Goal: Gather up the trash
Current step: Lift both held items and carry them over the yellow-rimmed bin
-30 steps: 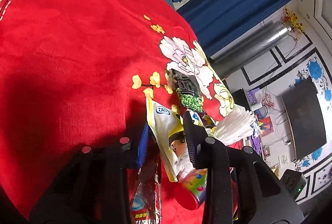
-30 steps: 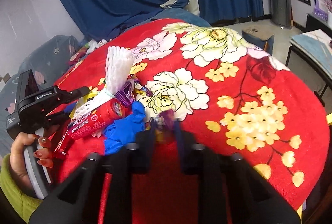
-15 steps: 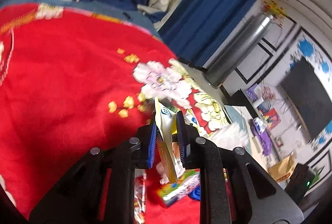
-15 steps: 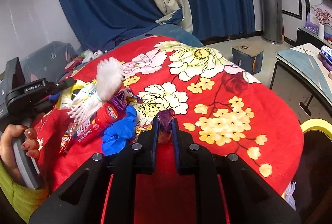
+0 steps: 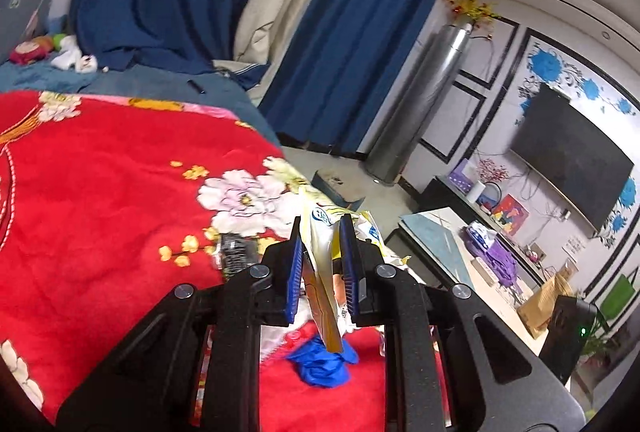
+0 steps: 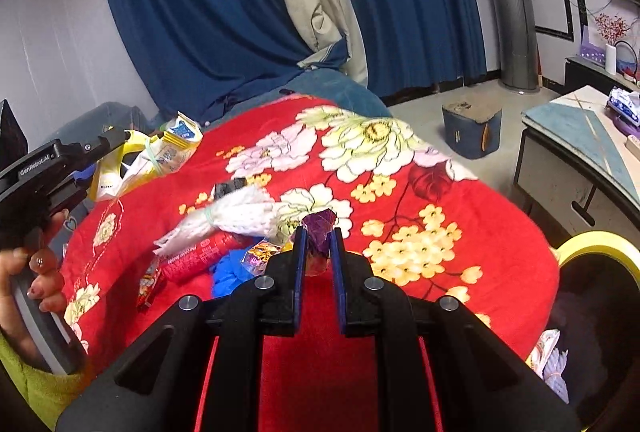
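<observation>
Red floral blanket [image 6: 420,200] — blue curtains [image 6: 192,12], grey floor [image 6: 420,112]

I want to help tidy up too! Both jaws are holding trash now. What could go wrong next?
The left gripper pinches only one part of the floppy yellow wrapper, so it might slip out. The purple wrapper in the right gripper is tiny and could drop before reaching the yellow-rimmed bin. The blue glove and white netting could get forgotten.

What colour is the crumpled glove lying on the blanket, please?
Bright blue; the glove shows best in the left wrist view, below the held wrapper.
</observation>
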A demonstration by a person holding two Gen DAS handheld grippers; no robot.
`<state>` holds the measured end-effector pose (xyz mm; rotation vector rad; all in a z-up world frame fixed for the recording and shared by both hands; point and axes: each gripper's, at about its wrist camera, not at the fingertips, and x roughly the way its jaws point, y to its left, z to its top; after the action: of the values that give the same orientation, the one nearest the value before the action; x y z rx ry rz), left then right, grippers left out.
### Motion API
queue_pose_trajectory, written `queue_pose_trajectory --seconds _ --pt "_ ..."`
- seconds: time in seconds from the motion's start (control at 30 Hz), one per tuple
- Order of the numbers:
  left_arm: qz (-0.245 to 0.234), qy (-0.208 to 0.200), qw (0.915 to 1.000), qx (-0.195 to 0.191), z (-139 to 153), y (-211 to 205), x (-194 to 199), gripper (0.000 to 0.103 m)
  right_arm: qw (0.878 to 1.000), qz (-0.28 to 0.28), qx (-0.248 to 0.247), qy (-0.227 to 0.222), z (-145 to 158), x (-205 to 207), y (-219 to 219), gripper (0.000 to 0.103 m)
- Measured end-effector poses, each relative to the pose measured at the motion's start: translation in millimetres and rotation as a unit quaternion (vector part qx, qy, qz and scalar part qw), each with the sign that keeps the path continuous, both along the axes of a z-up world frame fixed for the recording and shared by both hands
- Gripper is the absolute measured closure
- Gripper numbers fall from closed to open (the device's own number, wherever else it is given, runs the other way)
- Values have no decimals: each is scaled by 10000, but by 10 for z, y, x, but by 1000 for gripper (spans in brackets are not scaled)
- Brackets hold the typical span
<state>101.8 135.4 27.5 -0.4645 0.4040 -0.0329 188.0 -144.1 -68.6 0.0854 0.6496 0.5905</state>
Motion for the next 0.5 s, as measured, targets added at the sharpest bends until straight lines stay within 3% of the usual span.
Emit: queue_pose_trajectory --seconds 0.5 --pt "-568 -265 9977 245 115 -507 -64 91 9985 -354 250 -319 311 -164 -455 91"
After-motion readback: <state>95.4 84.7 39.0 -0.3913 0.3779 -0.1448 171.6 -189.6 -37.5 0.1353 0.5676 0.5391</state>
